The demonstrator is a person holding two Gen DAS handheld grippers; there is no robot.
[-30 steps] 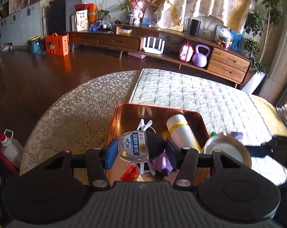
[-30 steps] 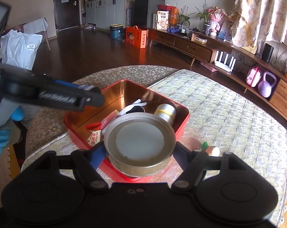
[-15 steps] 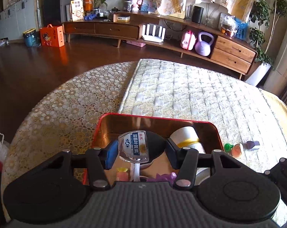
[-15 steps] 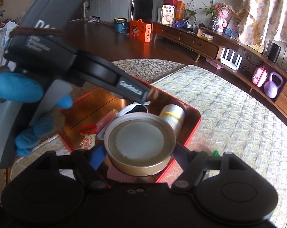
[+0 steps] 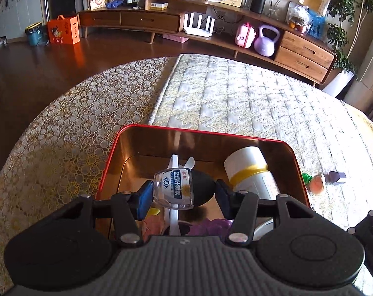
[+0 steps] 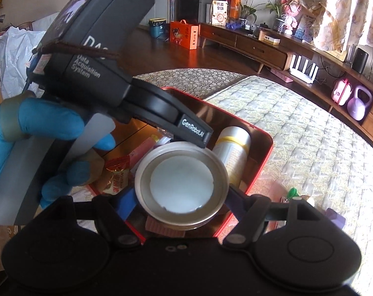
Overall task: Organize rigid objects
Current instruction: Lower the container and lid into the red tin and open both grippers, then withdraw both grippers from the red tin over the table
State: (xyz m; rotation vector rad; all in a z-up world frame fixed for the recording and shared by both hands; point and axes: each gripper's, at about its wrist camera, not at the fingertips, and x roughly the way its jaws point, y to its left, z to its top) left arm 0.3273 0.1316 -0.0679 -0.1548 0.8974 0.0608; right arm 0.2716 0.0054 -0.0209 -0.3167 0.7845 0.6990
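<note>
A red tin box (image 5: 206, 131) with a copper inside stands on the table. It holds a white cylinder with a yellow band (image 5: 250, 170), a white spoon, snack packets and purple bits. My left gripper (image 5: 184, 194) is shut on a small clear bottle with a black cap (image 5: 176, 188), held just over the box. My right gripper (image 6: 184, 197) is shut on a round metal lid (image 6: 181, 187), held over the box's near right corner (image 6: 265, 143). The left gripper's body (image 6: 107, 74) and a blue gloved hand fill the left of the right wrist view.
A small orange and green toy (image 5: 315, 182) and a purple block (image 5: 336, 176) lie on the quilted cloth right of the box. A lace cloth (image 5: 63, 135) covers the table's left part. A long wooden sideboard (image 5: 211, 27) stands across the room.
My left gripper has moved forward and down over the box with the bottle. My right gripper has carried the lid forward over the box's near corner.
</note>
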